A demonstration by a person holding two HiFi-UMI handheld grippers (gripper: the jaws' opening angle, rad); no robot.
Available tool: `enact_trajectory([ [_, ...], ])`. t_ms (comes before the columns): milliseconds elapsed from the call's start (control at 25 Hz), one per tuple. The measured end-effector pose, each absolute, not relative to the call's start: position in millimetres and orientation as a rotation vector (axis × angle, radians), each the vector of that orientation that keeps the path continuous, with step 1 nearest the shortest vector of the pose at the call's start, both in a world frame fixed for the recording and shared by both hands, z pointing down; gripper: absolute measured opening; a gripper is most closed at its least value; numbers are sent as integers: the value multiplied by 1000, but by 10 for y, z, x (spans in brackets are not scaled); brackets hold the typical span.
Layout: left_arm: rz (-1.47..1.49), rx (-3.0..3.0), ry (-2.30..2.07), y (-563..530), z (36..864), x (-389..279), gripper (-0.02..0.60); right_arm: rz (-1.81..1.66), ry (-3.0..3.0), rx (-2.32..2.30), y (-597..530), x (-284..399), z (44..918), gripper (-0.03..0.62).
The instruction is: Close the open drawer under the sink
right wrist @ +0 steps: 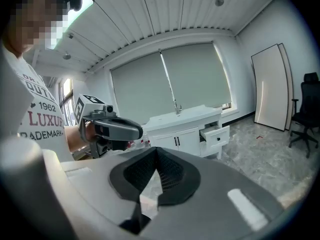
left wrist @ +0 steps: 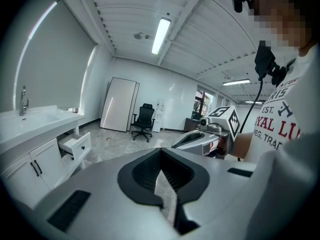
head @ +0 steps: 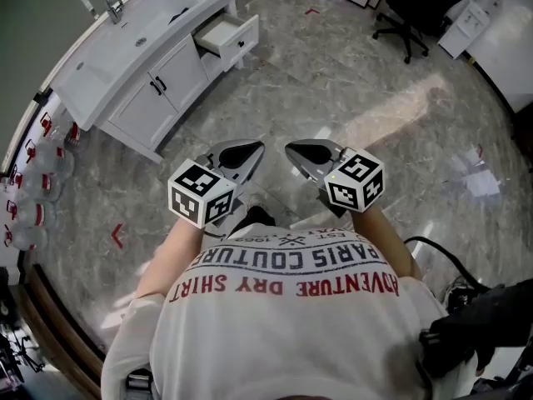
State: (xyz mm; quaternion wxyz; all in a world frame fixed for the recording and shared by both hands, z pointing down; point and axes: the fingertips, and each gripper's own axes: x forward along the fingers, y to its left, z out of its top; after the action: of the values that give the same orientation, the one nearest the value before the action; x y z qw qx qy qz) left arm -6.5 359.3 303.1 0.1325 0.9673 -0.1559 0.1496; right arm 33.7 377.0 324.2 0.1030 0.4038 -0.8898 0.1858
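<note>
Light: bright, even, indoor. Main source is a ceiling strip light overhead. The drawn roller blinds read flat grey with no glare. The polished floor shows a broad pale glare band at far right; shadows are soft and faint.

Optics: all three views are fisheye, so straight lines bow and corners go black. The left gripper and right gripper look soft near the lens, while the room beyond is sharper.

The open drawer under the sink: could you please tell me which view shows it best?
The head view: it looks down into the pulled-out drawer. Both gripper views show it small and distant, front and one side only.
</note>
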Motion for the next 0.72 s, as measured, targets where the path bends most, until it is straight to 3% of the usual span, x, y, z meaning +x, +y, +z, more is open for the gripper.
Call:
enact_trajectory([
  [720, 476, 2788, -435, 3686, 3144, 54, 2, 606, -2620, 1235, 3832, 490, 3321, 2],
])
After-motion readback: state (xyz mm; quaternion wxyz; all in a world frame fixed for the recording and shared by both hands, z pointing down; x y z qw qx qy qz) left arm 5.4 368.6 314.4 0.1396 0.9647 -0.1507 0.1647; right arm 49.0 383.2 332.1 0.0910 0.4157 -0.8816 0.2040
